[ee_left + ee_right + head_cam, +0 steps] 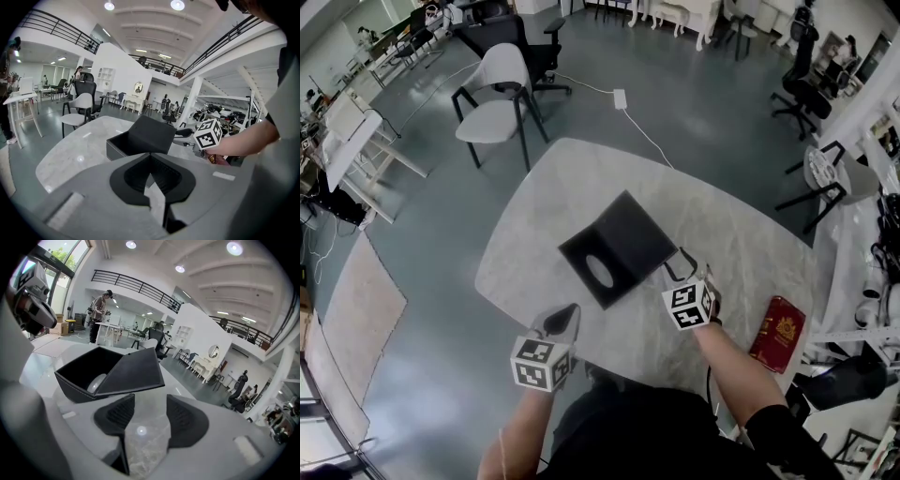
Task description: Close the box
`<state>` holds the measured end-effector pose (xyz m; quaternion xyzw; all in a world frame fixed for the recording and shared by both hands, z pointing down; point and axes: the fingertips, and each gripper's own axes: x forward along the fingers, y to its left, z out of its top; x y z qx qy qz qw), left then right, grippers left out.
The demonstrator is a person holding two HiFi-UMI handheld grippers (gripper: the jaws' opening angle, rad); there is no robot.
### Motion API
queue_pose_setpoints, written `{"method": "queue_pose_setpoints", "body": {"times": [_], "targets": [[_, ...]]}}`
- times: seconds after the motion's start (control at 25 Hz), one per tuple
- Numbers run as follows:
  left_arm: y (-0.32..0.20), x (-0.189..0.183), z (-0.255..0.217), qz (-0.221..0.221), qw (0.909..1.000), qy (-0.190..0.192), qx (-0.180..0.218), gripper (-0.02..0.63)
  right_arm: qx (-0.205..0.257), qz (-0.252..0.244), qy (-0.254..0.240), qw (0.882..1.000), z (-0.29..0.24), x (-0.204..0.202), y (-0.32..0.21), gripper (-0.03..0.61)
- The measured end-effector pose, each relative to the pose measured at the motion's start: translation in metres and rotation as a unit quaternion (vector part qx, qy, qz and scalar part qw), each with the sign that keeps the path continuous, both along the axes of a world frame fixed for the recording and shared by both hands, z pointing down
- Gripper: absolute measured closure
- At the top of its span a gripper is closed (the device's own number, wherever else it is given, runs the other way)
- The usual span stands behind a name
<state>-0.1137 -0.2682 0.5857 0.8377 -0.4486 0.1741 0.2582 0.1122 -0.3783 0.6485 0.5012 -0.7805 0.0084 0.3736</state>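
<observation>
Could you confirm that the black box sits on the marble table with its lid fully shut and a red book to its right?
Not quite: the lid is not fully shut. It stands tilted over the black box, whose inside is open to view, as the right gripper view shows. The box does sit on the marble table, with the red book to its right.

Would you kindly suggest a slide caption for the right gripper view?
Right gripper, jaws open and empty, faces the black stitched box with its lid half raised on the pale marbled table.
</observation>
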Motion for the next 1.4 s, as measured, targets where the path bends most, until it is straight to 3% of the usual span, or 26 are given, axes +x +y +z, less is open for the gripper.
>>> {"method": "queue_pose_setpoints", "body": {"times": [0.36, 0.96, 1.4], "targets": [[0.013, -0.009, -0.005, -0.005, 0.9999, 0.007, 0.006, 0.603, 0.017, -0.038, -0.002, 0.999, -0.021, -0.026, 0.016, 0.373], [0.041, -0.038, -0.016, -0.016, 0.9996, 0.012, 0.020, 0.603, 0.007, -0.093, -0.003, 0.996, -0.024, -0.086, 0.060, 0.373], [0.052, -0.074, -0.043, -0.025, 0.9977, 0.023, 0.059, 0.603, -0.003, -0.104, -0.032, 0.994, -0.055, -0.127, 0.107, 0.392]]}}
